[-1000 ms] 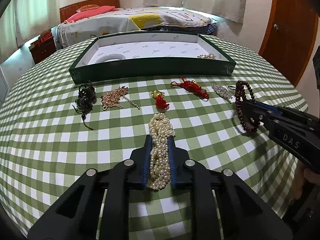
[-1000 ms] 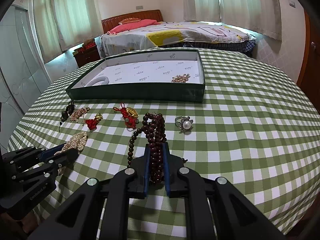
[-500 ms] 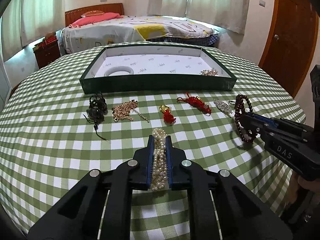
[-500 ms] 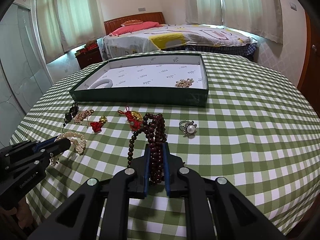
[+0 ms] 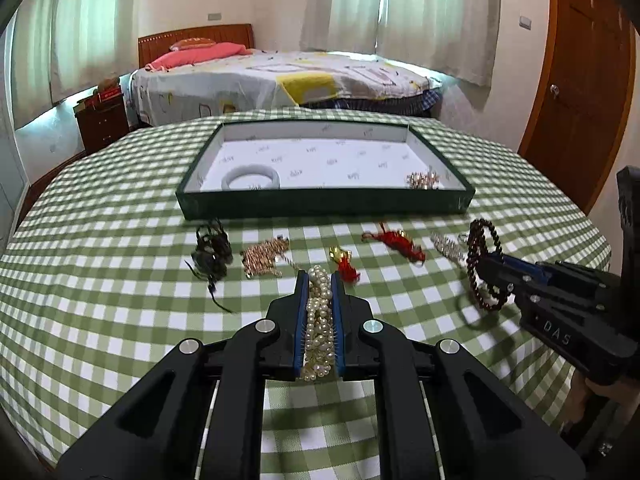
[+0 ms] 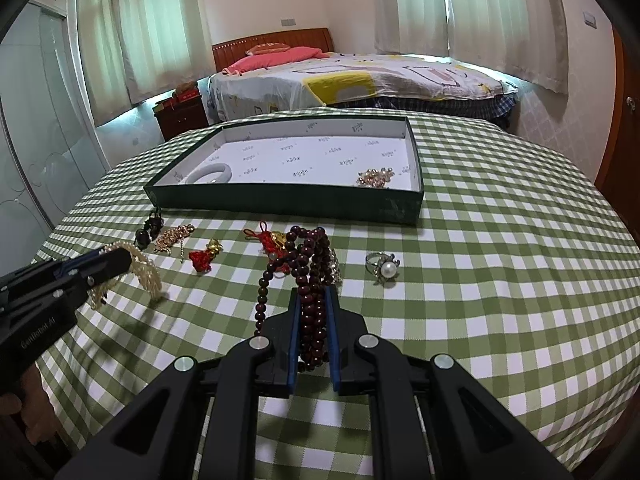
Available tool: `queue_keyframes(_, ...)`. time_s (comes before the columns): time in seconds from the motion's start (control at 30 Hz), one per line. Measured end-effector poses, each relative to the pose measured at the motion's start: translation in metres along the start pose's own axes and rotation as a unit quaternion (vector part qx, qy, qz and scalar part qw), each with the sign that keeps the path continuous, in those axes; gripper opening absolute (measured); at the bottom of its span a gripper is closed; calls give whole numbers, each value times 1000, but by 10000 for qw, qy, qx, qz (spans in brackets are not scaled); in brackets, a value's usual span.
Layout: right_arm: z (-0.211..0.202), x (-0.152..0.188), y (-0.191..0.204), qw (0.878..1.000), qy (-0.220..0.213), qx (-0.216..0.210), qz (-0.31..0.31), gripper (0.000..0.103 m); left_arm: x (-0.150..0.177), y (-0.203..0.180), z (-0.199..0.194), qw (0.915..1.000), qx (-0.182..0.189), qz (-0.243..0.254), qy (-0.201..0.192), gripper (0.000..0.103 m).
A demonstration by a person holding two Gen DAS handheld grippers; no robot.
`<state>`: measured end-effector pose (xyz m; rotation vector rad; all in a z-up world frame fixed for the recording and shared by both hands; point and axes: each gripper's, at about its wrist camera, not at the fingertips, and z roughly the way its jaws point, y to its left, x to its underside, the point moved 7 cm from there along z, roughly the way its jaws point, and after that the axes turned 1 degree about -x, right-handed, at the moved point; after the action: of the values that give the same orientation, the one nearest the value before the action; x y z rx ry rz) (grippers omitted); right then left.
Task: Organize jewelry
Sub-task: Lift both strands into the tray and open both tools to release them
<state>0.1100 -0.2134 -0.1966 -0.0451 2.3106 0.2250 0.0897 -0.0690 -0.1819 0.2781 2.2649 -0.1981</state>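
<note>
Gleaming cream pearl strand [image 5: 319, 312], bunched, multi-looped

Pearl strand [image 5: 319, 312] bunched at lower centre; dark red beads [image 6: 310, 276] looped at centre. Green tray [image 5: 320, 205] at upper centre held white bangle [image 5: 251, 177] left, gold cluster [image 5: 423, 179] right.

Green-and-white checked cloth [image 5: 120, 300] covers the surface, matt and softly woven. The pearl strand [image 5: 319, 320] gleams glossy cream; the dark red beads [image 6: 314, 280] look polished. The tray [image 6: 280, 200] has matt green card walls and printed white paper lining. The door [image 5: 580, 92] is varnished wood.
</note>
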Motion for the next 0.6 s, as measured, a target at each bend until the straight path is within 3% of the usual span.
queue_keyframes(0.27, -13, -19, 5, 9997, -213, -66, -28, 12, -23, 2, -11, 9997, -15, -28, -250, 11)
queue_keyframes(0.6, -11, -74, 4, 9981, -577, -198, 49, 12, -89, -9, -6, 9970, 134, 129, -749, 11)
